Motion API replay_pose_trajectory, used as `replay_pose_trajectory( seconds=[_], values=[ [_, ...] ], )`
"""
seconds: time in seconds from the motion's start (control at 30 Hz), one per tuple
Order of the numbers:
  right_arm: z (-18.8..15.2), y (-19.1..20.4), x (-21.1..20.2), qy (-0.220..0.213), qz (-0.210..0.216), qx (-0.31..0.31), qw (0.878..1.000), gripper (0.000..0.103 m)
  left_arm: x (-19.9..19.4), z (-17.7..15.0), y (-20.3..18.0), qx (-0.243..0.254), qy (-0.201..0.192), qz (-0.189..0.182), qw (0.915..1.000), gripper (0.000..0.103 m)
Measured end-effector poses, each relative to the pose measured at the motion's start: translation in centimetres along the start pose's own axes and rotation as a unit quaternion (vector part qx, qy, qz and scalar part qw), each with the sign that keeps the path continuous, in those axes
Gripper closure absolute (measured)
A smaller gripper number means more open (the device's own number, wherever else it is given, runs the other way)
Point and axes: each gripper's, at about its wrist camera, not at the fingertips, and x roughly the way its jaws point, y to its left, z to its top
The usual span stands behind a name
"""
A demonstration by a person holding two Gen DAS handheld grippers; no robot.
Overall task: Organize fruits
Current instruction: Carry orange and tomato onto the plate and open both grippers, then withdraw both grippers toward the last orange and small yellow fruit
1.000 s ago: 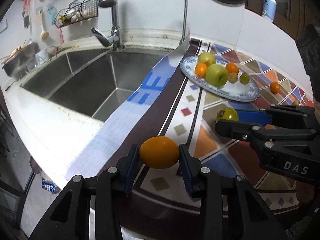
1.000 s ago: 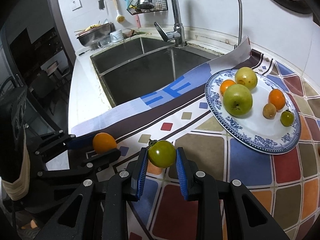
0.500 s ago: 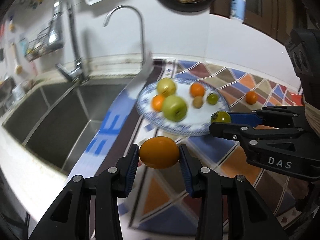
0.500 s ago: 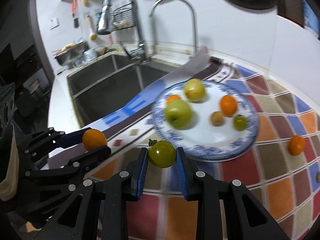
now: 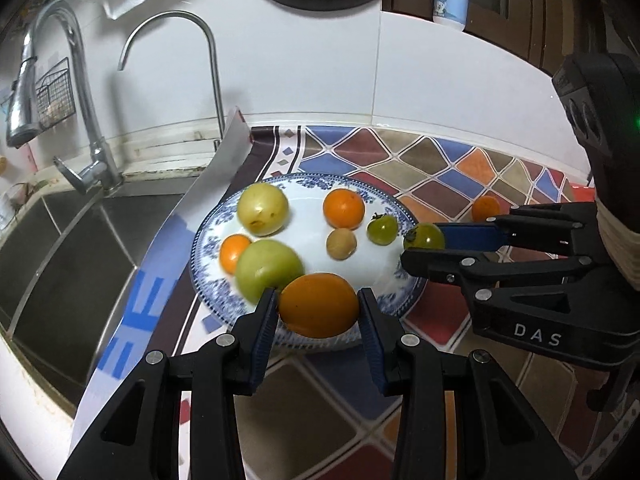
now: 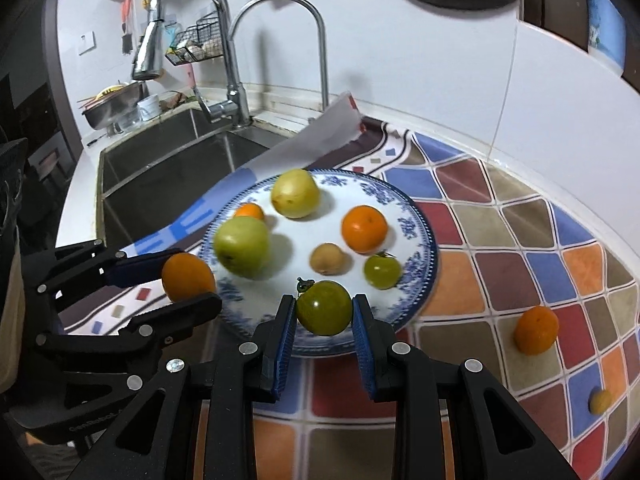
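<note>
Beside the sink (image 6: 168,160), a patterned cloth covers our table (image 6: 500,240), and the blue-rimmed plate (image 5: 212,280) already carries six fruits. Our left gripper (image 5: 318,312) has its jaws clamped on an orange (image 5: 318,304) above the plate's near rim; our right gripper (image 6: 324,316) pinches a green tomato (image 6: 324,307) likewise, both poised, we judge, for setting down. Another orange (image 6: 536,330) waits on the cloth.
</note>
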Motion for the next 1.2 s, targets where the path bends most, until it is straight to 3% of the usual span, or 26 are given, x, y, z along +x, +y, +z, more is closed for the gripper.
replay_pose_trajectory(
  seconds=[0.23,0.3,0.43,0.77,0.93,1.2],
  values=[
    [0.3,-2.2,1.5,0.009,0.017,0.005,1.000,0.074,1.9,1.3,-1.0,0.008,0.007,0.009,0.9999,0.063],
    [0.4,-2.7,2.0,0.010,0.024,0.009,1.000,0.074,2.2,1.5,-1.1,0.010,0.009,0.014,0.9998,0.054],
    [0.6,-3.6,2.5,0.016,0.028,0.028,0.999,0.061,1.9,1.7,-1.1,0.017,0.005,0.027,0.9995,0.045],
    [-0.7,-4.3,-1.0,-0.015,-0.030,0.068,0.997,0.061,-1.1,1.7,-1.2,0.010,-0.017,0.042,0.9989,0.034],
    [-1.8,-4.2,-3.7,-0.033,-0.052,0.094,0.994,0.054,-3.3,2.1,-1.5,0.005,-0.042,0.049,0.9979,0.028],
    [-3.6,-4.1,-7.6,-0.061,-0.090,0.113,0.988,0.052,-5.7,2.2,-3.7,0.017,-0.067,0.037,0.9969,0.012]
  ],
)
